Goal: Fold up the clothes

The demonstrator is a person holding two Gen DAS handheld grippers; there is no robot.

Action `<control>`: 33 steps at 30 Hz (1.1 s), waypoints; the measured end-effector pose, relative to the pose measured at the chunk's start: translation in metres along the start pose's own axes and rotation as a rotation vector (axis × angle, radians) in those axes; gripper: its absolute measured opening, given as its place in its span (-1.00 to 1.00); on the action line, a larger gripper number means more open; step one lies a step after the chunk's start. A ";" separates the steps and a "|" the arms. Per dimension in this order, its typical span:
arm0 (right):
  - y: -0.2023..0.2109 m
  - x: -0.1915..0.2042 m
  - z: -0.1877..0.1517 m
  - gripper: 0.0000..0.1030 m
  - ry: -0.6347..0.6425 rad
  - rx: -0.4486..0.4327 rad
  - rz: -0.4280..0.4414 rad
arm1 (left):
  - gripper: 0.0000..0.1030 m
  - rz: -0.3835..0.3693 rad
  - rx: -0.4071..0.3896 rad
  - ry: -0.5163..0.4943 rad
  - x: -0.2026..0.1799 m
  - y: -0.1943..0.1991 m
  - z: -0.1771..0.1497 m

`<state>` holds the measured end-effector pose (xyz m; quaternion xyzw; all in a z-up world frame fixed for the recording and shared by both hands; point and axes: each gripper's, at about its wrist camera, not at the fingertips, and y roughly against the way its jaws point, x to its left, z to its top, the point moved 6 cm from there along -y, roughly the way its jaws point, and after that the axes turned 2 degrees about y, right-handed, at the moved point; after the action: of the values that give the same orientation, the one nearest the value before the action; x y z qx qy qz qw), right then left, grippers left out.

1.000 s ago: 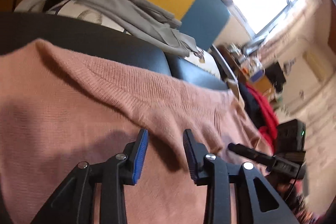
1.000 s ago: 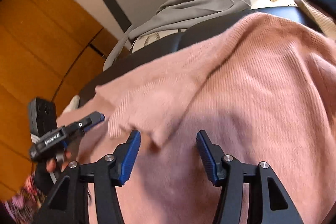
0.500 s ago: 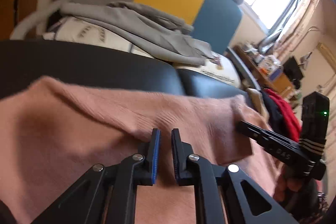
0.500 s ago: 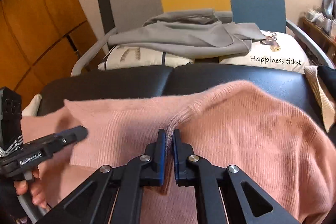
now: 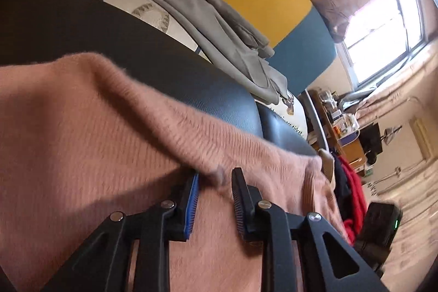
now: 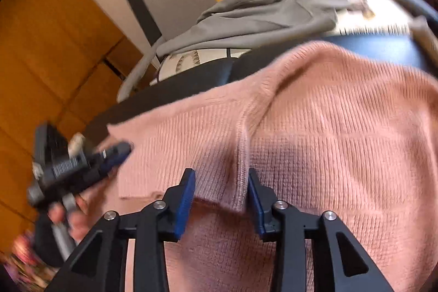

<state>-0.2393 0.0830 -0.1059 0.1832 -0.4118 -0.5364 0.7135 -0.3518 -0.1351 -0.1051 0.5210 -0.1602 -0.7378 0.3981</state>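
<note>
sweater (image 5: 115, 155) fold on black seat (image 5: 137, 45), edge just let go.
left gripper (image 5: 215, 192) and right gripper (image 6: 221, 190), clenched half a second ago, now opening; fold rests unheld between their fingers.

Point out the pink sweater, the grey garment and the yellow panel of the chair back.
pink sweater (image 6: 342, 144): right wrist view, on its ribbed knit body.
grey garment (image 6: 254, 18): right wrist view, middle of the crumpled cloth.
yellow panel (image 5: 265, 4): left wrist view, centre of the chair back's yellow section.
</note>
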 end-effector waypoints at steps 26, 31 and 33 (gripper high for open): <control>-0.002 0.007 0.003 -0.48 -0.064 -0.062 -0.097 | -0.53 0.269 -0.100 -0.605 -0.089 -0.005 -0.073; -0.008 -0.009 0.014 -0.87 -0.050 -0.015 -0.133 | -0.48 0.287 -0.056 -0.523 -0.061 -0.018 -0.072; -0.006 -0.018 0.013 -0.88 -0.036 -0.026 -0.178 | -0.48 0.270 -0.057 -0.509 -0.057 -0.017 -0.072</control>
<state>-0.2551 0.1001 -0.1094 0.2001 -0.3999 -0.6060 0.6579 -0.2868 -0.0687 -0.1087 0.2818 -0.3018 -0.7895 0.4541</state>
